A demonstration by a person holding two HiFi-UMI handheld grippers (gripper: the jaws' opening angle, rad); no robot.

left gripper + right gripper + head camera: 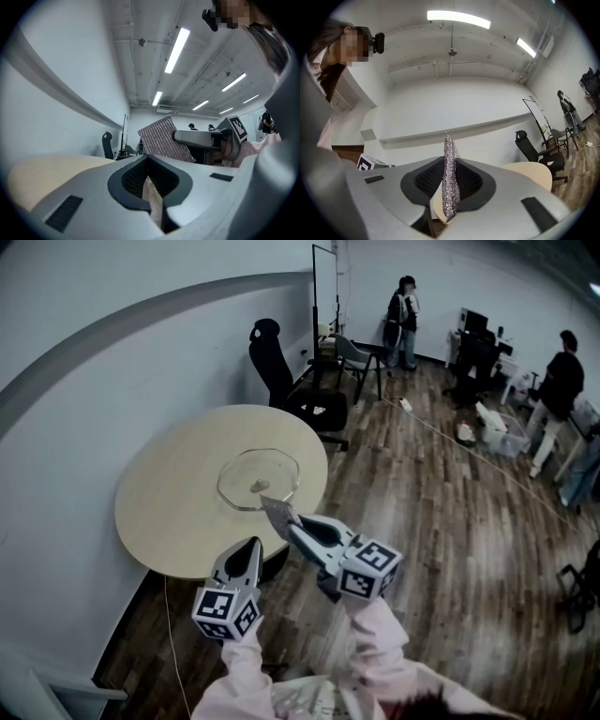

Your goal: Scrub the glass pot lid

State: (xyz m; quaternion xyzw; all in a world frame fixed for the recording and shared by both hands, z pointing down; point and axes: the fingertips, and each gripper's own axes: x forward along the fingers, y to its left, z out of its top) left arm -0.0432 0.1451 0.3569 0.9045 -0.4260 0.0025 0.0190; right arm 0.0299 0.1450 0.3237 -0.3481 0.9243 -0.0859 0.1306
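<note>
1. Wood-plank flooring and a curved grey wall surround a round pale wooden bench [164, 512]. The clear glass pot lid [242, 474] lies flat on it toward the person's side, its small pale knob [260, 487] pointing up.
2. The right tongs [284, 519] are clamped on a silvery woven-metal scouring pad [275, 510]. The pad's free edge juts ahead, just short of the lid's near rim and apparently not touching it.
3. The left tongs [251, 546] are closed, with nothing visible held between them. They sit beside the right tongs at the bench's near edge.
4. The step in hand looks like bringing the pad onto the glass.
   - The pad's broad face, not its thin edge, should lie on the lid.
   - It should work in overlapping circles around the knob.
   - The lid will probably slide on the smooth bench, so the left tongs ought to pin the rim or knob first.
5. No brand or writing can be read. Only black-and-white square patterns show on the marker cubes [370, 568].
</note>
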